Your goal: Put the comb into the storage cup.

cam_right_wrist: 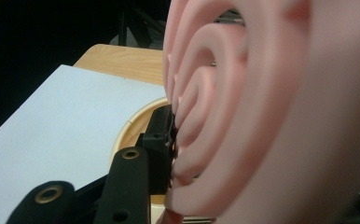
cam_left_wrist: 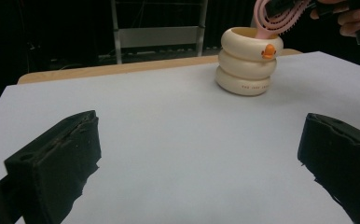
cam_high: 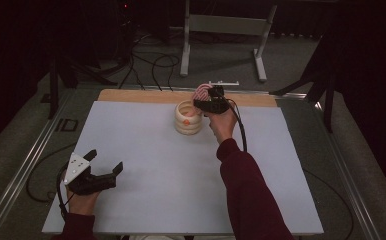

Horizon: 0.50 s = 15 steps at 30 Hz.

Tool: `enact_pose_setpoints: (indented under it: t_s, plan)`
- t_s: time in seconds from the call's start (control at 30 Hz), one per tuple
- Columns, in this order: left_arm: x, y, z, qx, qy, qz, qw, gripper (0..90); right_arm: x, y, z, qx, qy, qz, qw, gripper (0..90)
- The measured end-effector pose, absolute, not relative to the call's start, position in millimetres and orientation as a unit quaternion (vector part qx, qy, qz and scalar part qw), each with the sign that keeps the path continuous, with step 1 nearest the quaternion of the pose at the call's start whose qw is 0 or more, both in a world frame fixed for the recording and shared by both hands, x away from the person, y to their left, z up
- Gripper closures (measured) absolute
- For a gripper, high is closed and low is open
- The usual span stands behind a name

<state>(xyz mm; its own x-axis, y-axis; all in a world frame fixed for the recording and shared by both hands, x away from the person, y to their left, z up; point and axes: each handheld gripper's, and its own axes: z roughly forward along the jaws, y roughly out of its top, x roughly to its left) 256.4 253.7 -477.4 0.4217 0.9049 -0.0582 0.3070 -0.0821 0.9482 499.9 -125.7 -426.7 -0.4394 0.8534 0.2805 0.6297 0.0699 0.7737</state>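
- At the near left, the left gripper [cam_high: 104, 164] is held idle over the white table [cam_high: 146, 190], its jaws spread wide and empty.
- At the far centre, the cream ringed holder [cam_high: 188, 118] is seen standing upright.
- The pink spiral mat [cam_high: 200, 93], clamped in the right gripper [cam_high: 207, 103], is poised on edge at the holder's rim; it is best kept centred and lowered straight, so the holder is not tipped.

I see a pale grey mat [cam_high: 146, 165] covering most of the table; a bare wooden strip [cam_high: 141, 95] of tabletop is exposed along its 12 o'clock edge. Beyond that, at 12 o'clock, a grey metal stand [cam_high: 226, 25] sits on the floor. Black cables [cam_high: 153, 62] lie at 11 o'clock.
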Motion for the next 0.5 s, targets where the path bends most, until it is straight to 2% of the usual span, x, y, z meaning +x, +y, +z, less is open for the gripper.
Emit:
enact_pose_setpoints:
  t_s: [0.17,0.5]
  plan:
    - [256.6,253.1,-477.8,0.674,0.449,0.294,0.507,0.1,499.9,-127.9,-427.1,0.512,0.722,0.448,0.125,61.8]
    - [257.1,252.1,-478.6,0.674,0.449,0.293,0.508,0.0,499.0,-131.6,-424.5,0.503,0.729,0.442,0.142,53.4]
